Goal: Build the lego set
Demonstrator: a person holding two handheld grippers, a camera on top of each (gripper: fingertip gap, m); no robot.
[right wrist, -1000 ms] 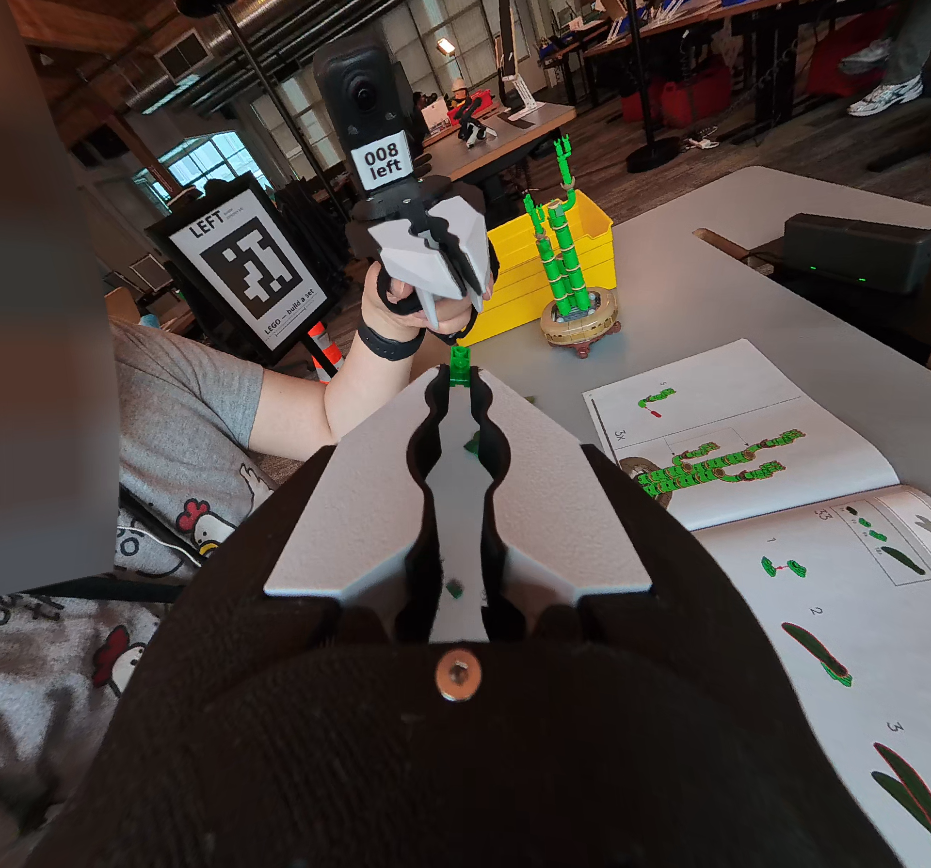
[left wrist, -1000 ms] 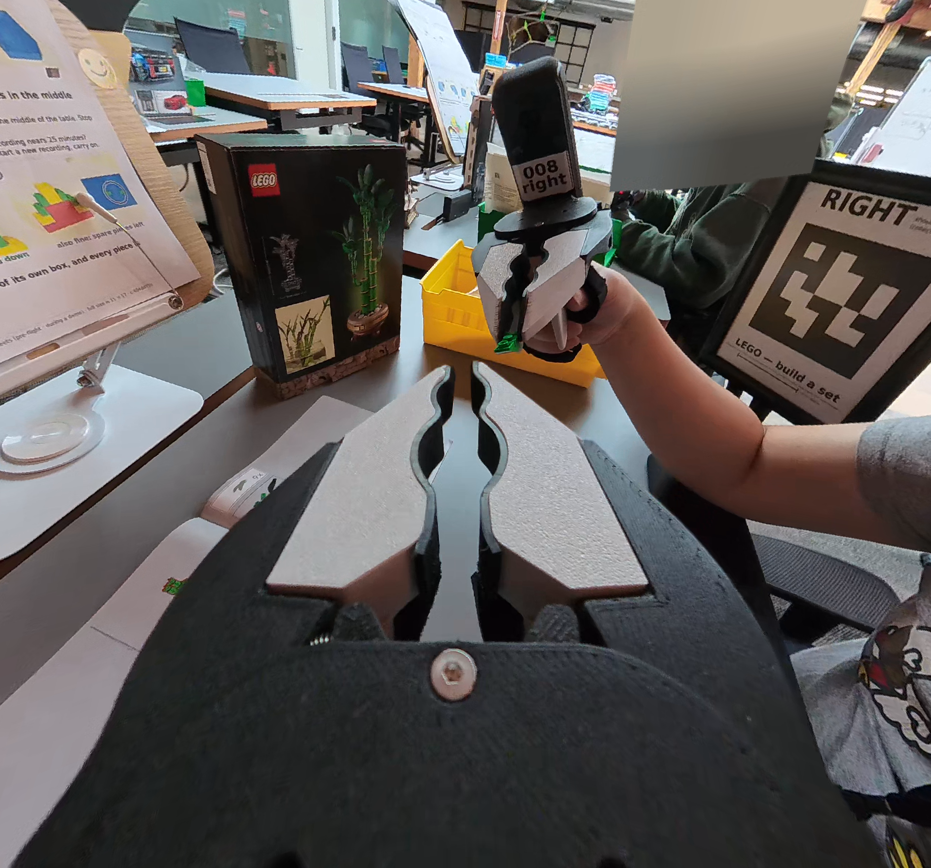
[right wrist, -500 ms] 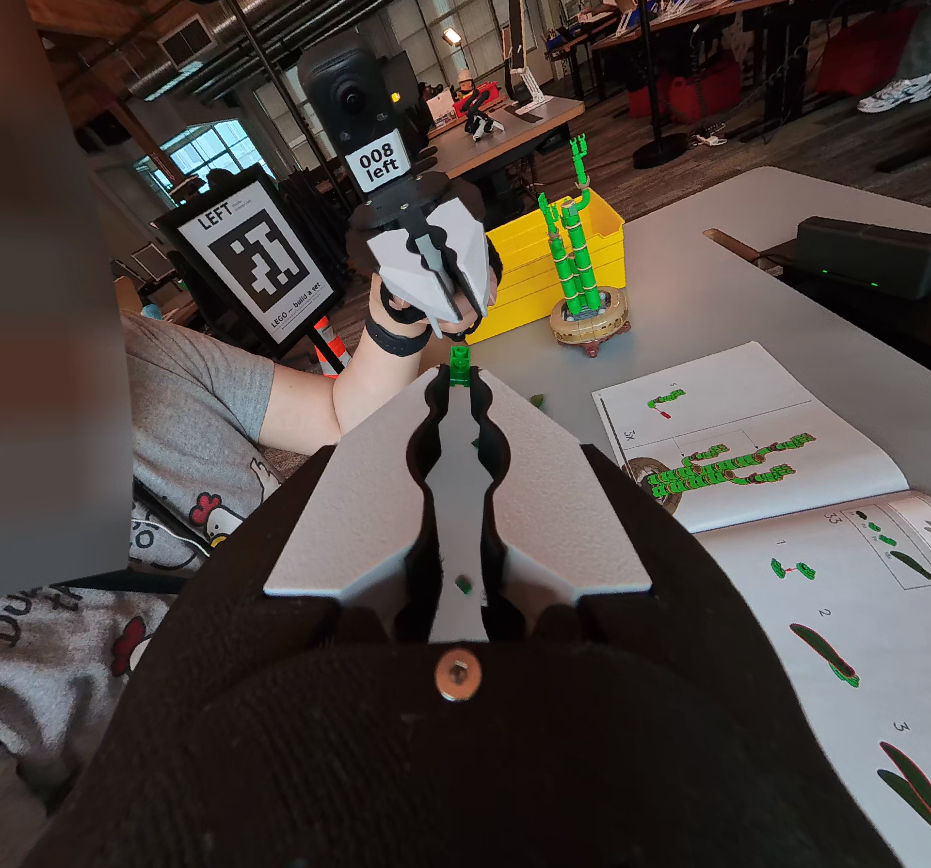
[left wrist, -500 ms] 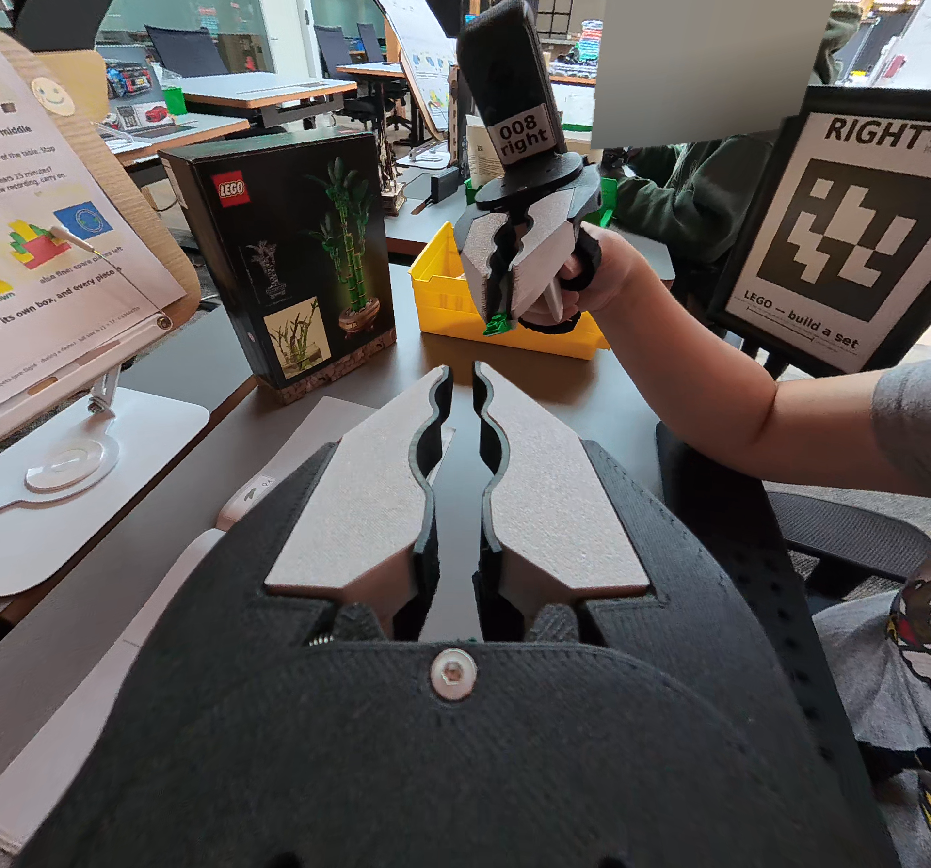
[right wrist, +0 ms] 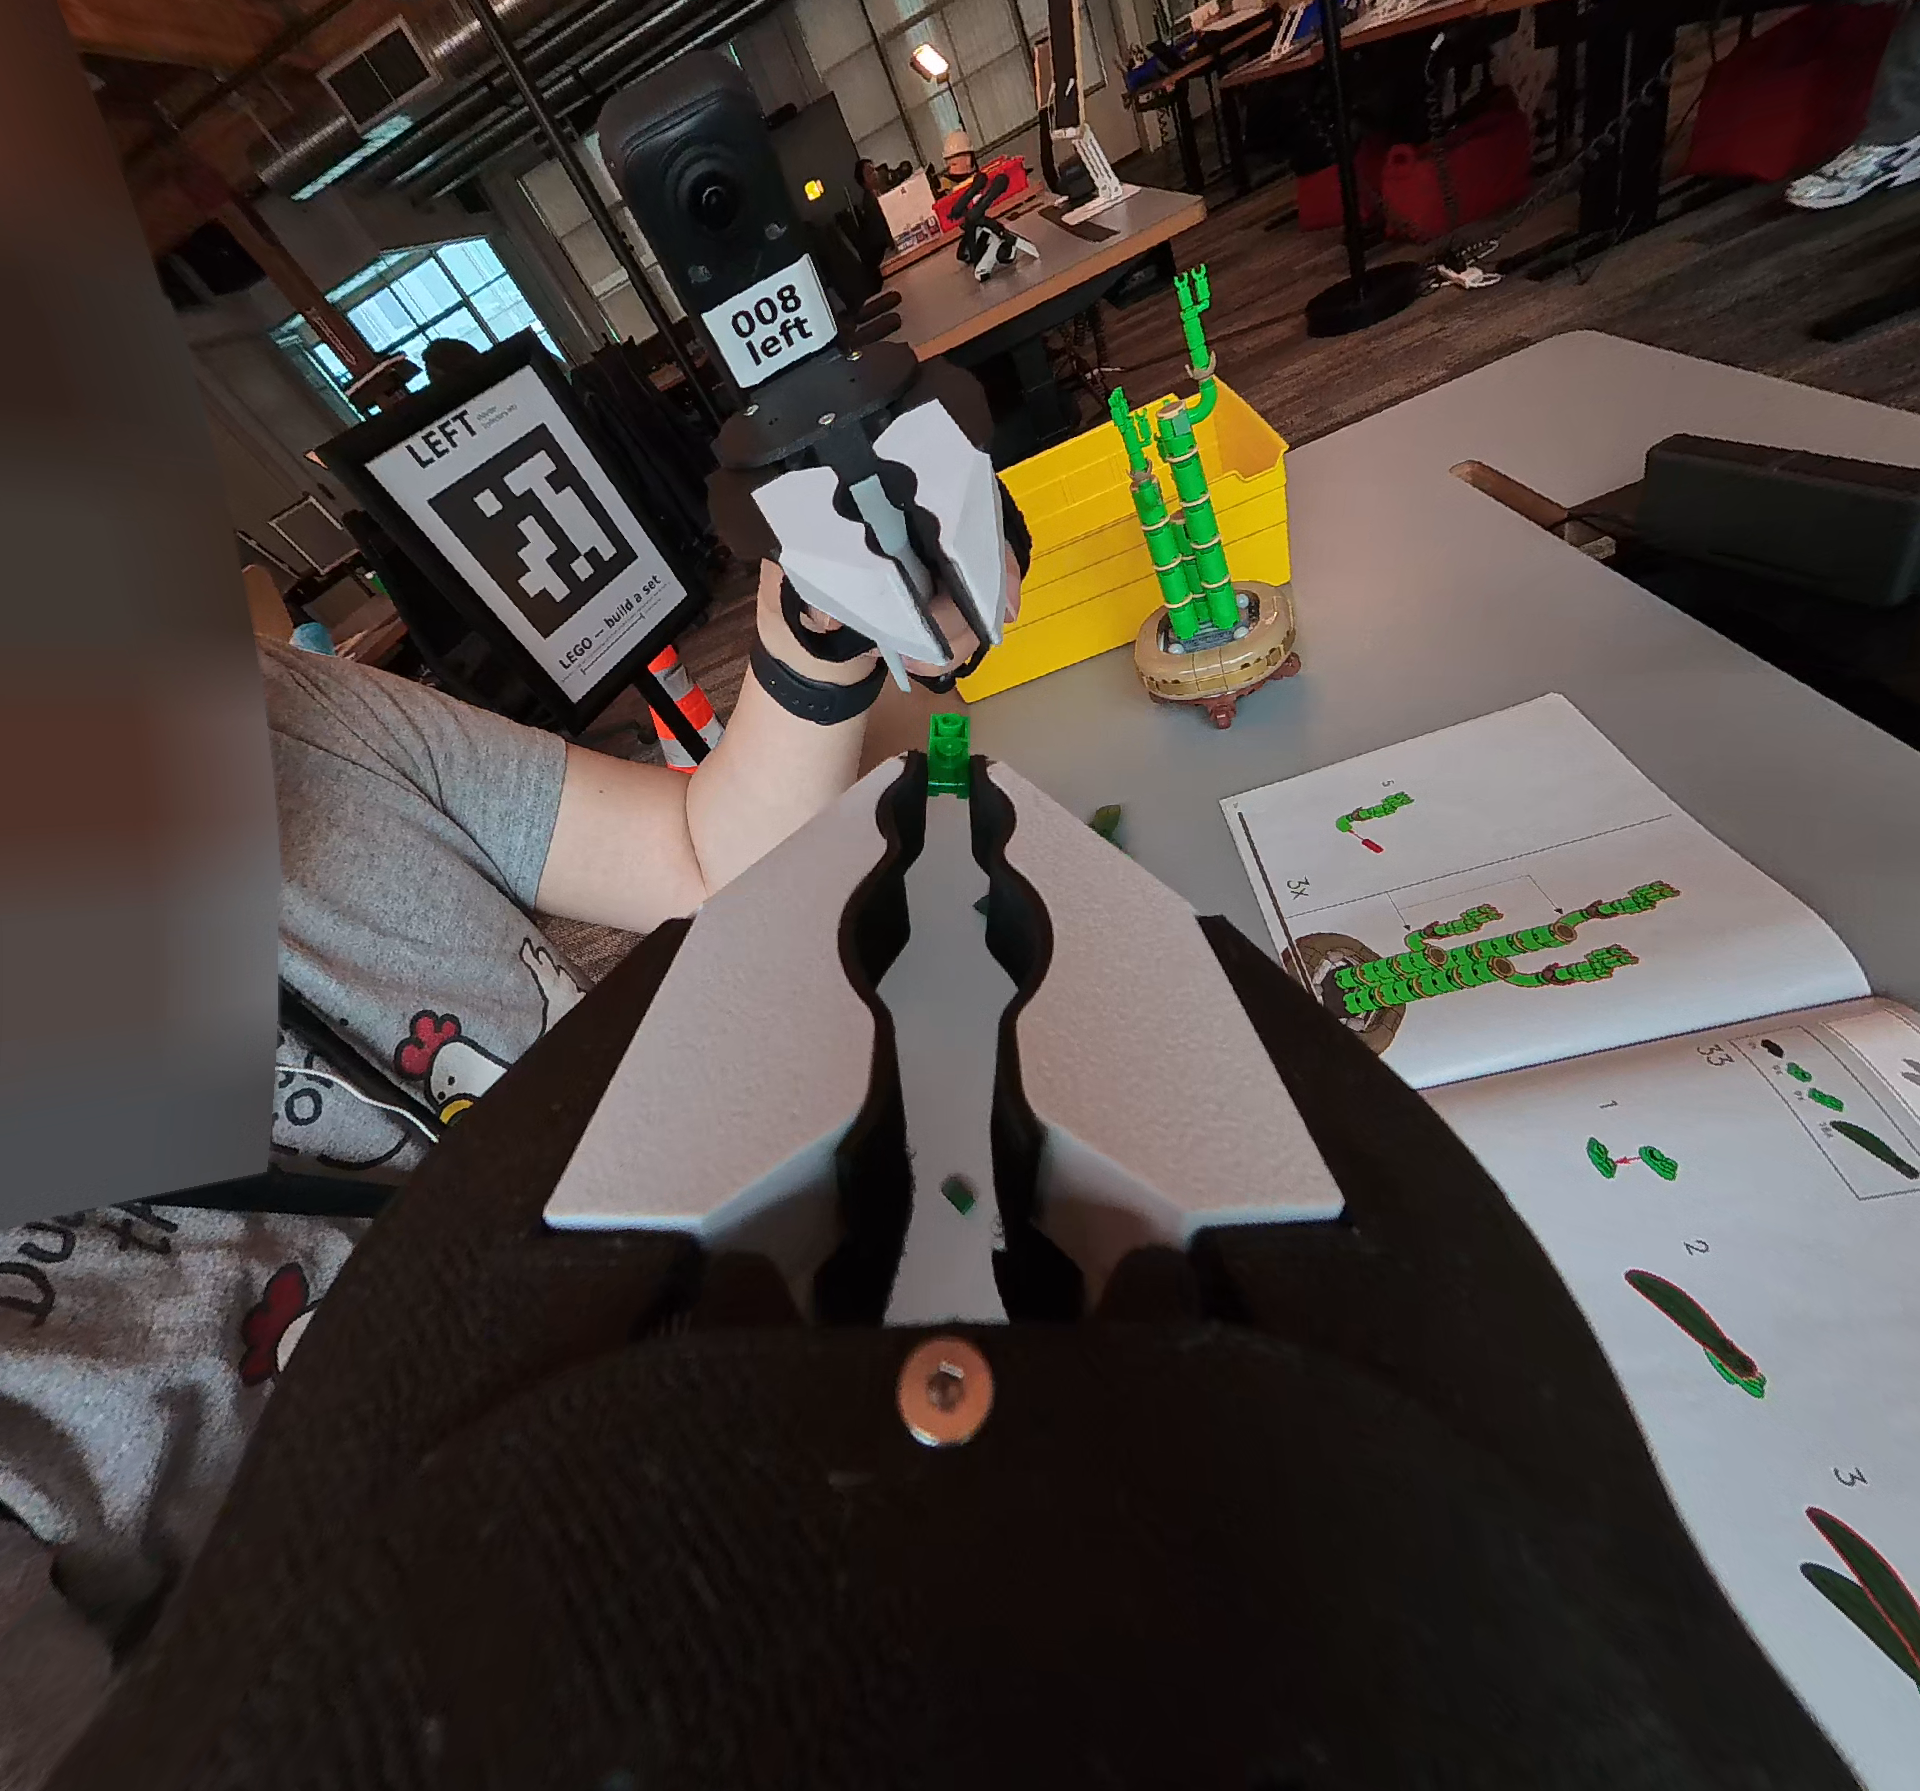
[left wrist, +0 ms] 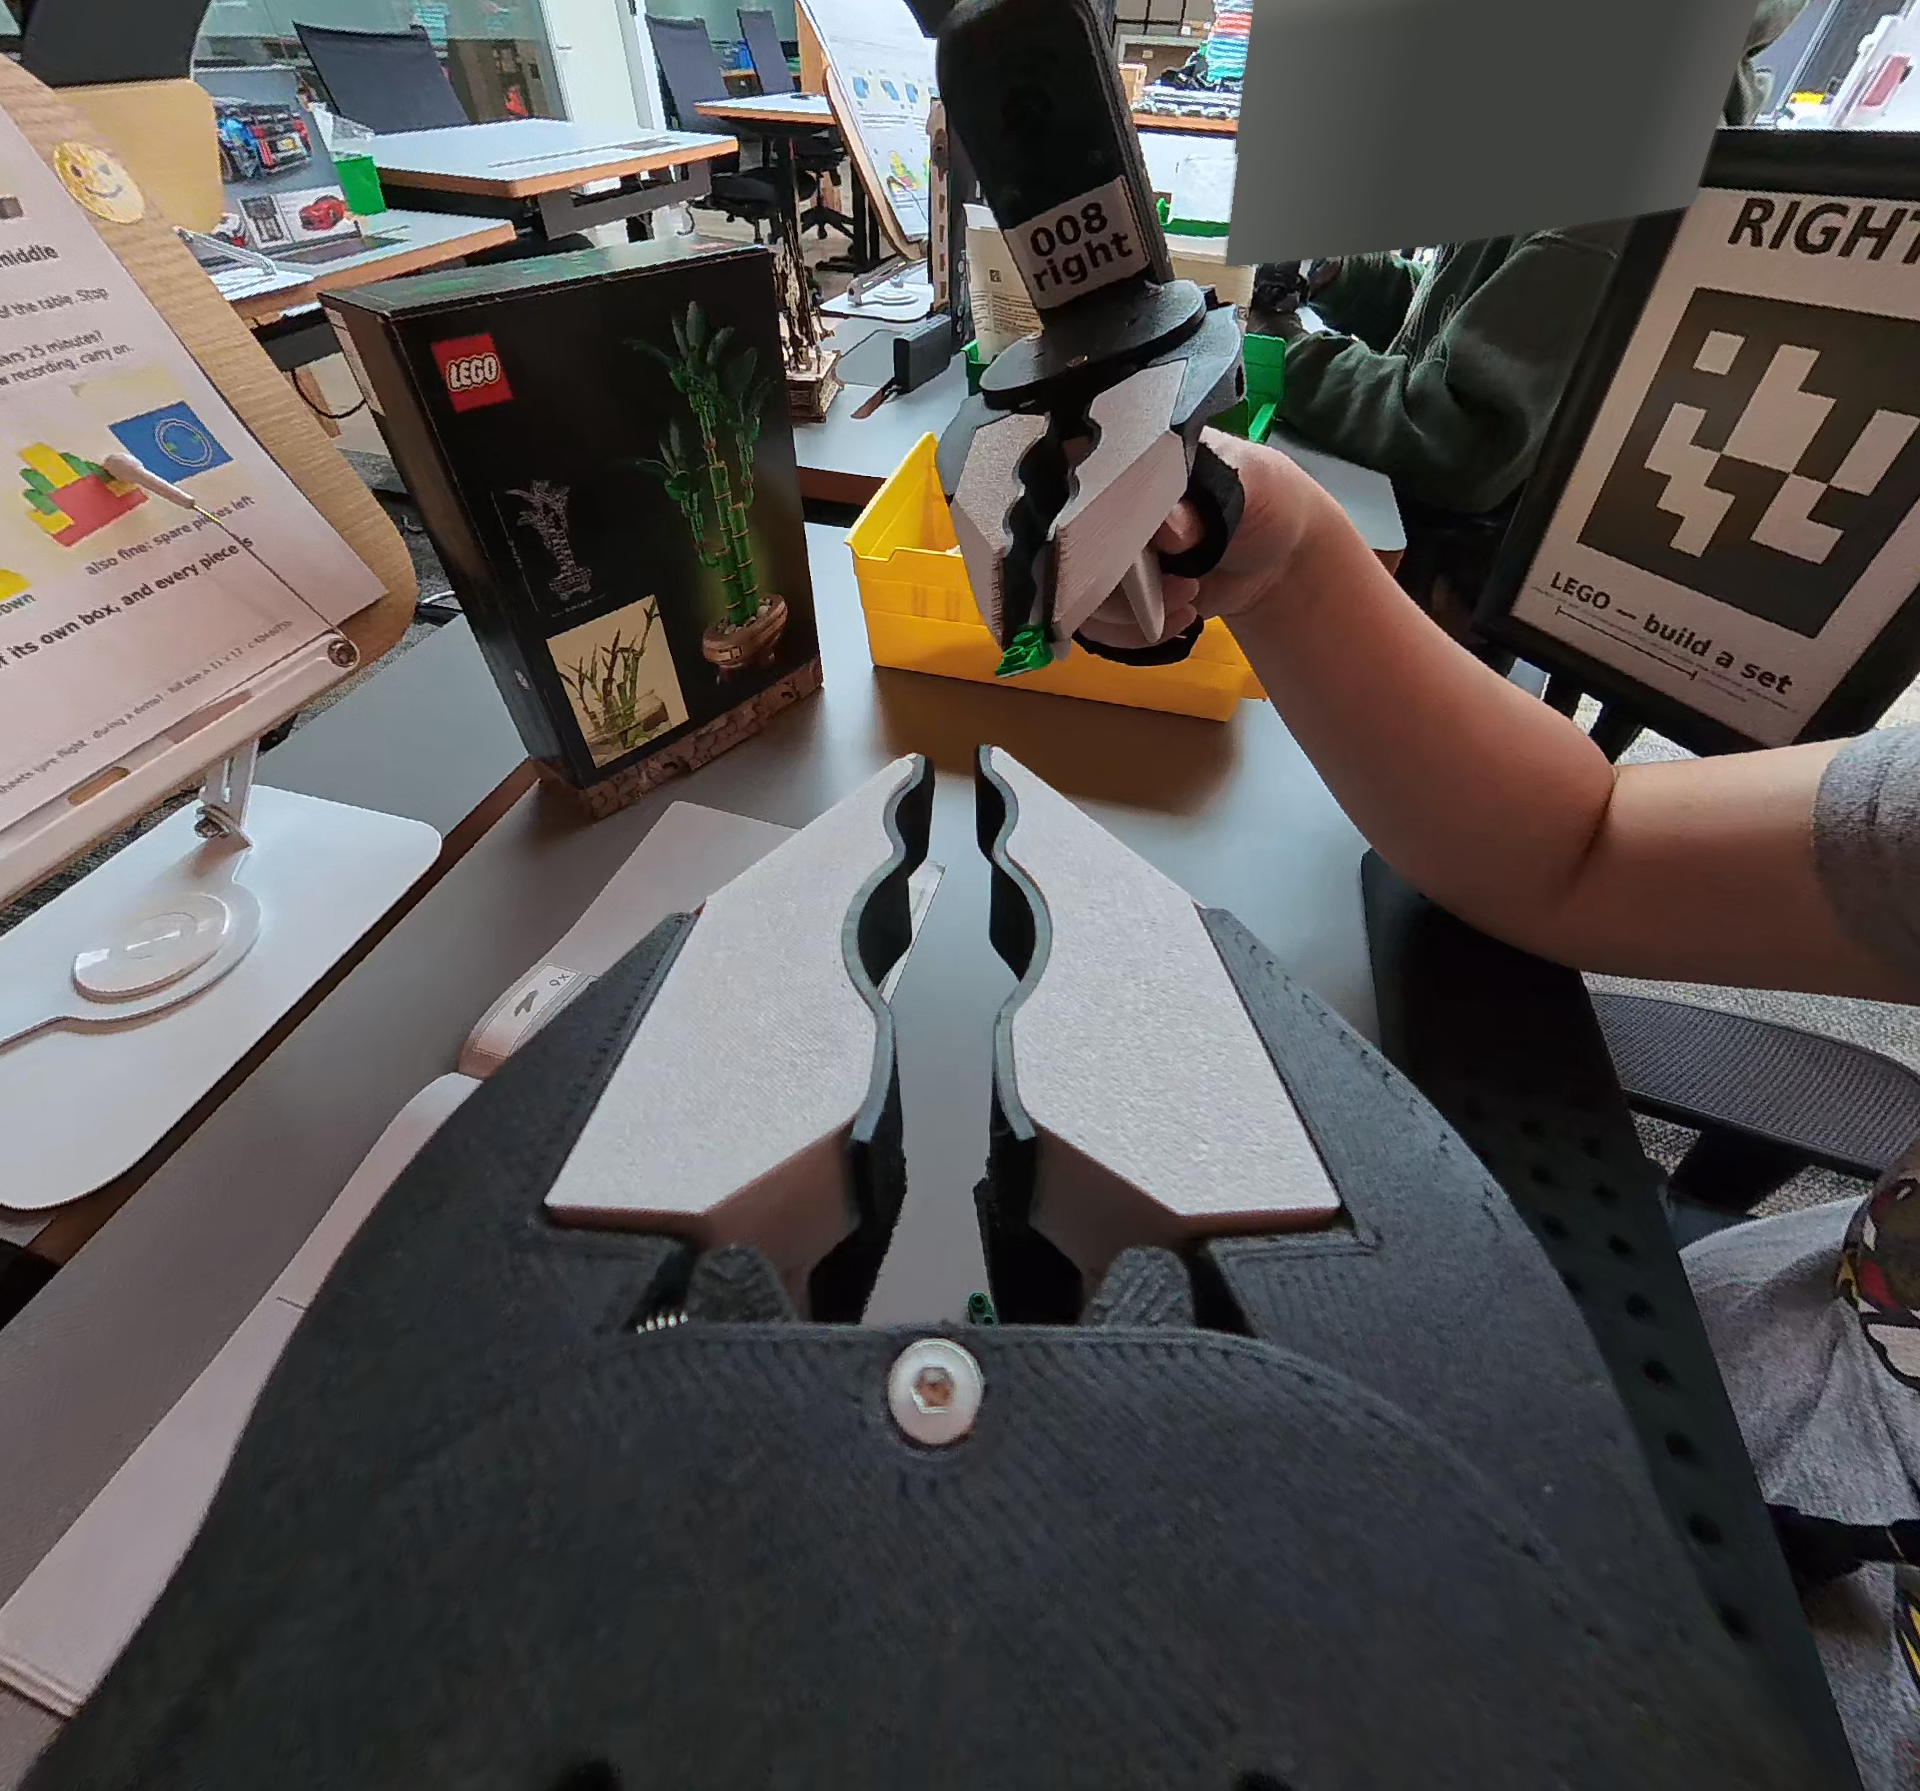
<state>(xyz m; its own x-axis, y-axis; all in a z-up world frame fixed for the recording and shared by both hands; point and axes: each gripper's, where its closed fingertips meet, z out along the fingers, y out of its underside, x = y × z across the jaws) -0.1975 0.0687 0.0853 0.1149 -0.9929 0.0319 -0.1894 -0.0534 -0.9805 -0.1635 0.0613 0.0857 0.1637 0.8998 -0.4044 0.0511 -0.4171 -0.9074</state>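
Note:
My right gripper (right wrist: 948,773) is shut on a small green Lego piece (right wrist: 948,754) at its fingertips, held in the air over the table's near edge. In the left wrist view this gripper (left wrist: 1023,642) hangs tilted, with the green piece (left wrist: 1023,650) sticking out below. My left gripper (left wrist: 951,765) is empty, its jaws a narrow gap apart. It faces the right one from a short way off (right wrist: 935,661). The part-built green bamboo model (right wrist: 1195,536) stands in its tan pot on the grey table (right wrist: 1455,619).
A yellow bin (right wrist: 1081,536) stands behind the model. The open instruction booklet (right wrist: 1558,910) lies at the right, with loose green pieces (right wrist: 1107,819) beside it. The Lego box (left wrist: 592,515) and a paper stand (left wrist: 135,494) are at the left. A black box (right wrist: 1787,515) sits far right.
Both grippers have shifted only slightly while facing each other. The right one keeps its hold on the green piece. The left jaws keep the same narrow gap.

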